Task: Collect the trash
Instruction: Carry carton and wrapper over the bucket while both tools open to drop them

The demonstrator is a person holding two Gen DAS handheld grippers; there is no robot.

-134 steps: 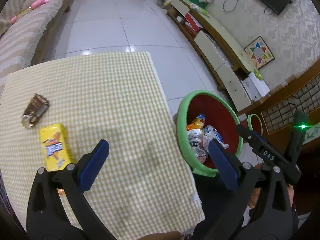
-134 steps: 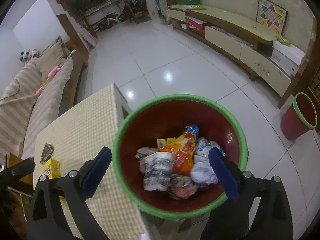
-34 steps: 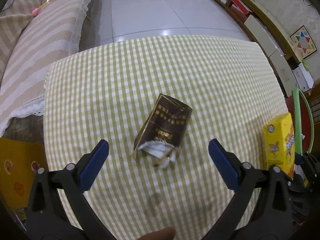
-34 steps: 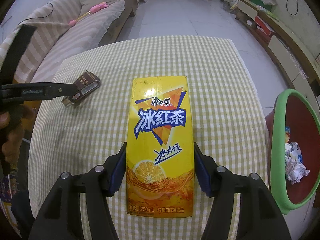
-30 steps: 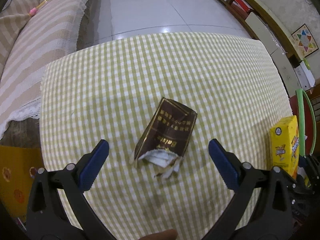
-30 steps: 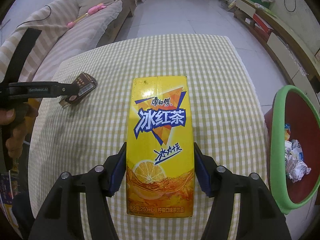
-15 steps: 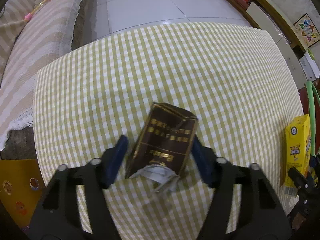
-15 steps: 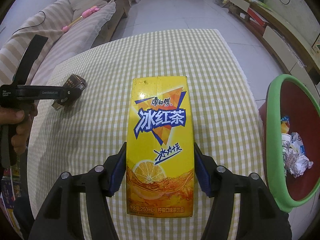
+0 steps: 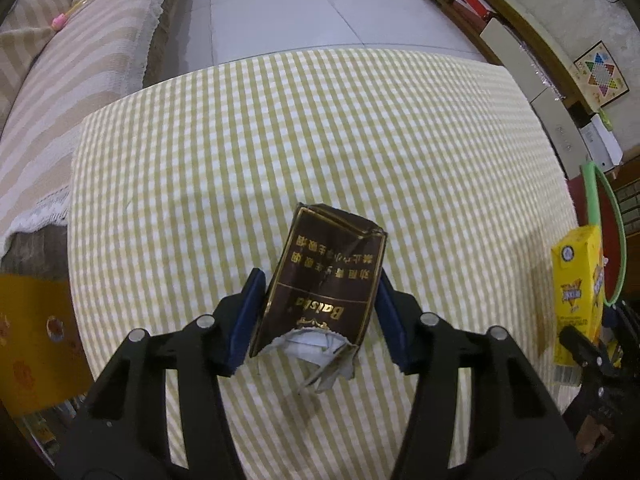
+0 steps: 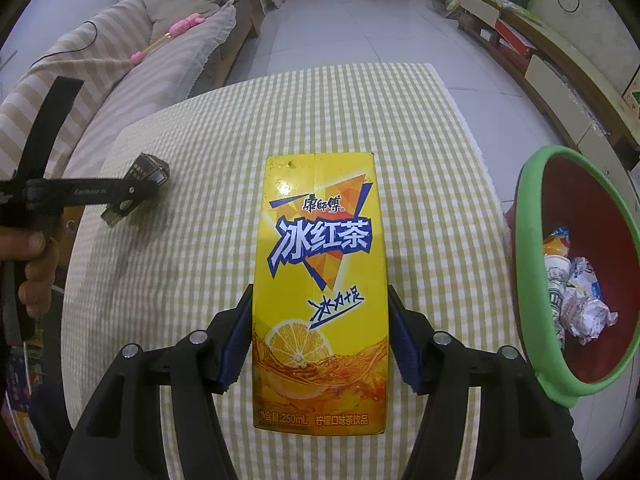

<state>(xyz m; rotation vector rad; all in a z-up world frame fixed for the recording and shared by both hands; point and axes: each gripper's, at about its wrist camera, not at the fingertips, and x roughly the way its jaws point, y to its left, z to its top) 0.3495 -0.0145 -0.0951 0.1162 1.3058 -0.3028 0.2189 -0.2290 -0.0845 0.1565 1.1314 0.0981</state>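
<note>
Brown crumpled cigarette pack (image 9: 326, 280) sits btwn pads of left hand-held gripper (image 9: 320, 312), jaws just closed in & now pinching its sides, over checked table (image 9: 280, 128). Right hand-held gripper (image 10: 320, 340) clamped on yellow iced-tea carton (image 10: 320, 280), held above table near its right edge; red bin w/ green rim (image 10: 532, 280) just beside table, wrappers (image 10: 576, 296) inside

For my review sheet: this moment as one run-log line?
left gripper: just closed on brown packet | right gripper: holds yellow carton | bin: right of table
</note>
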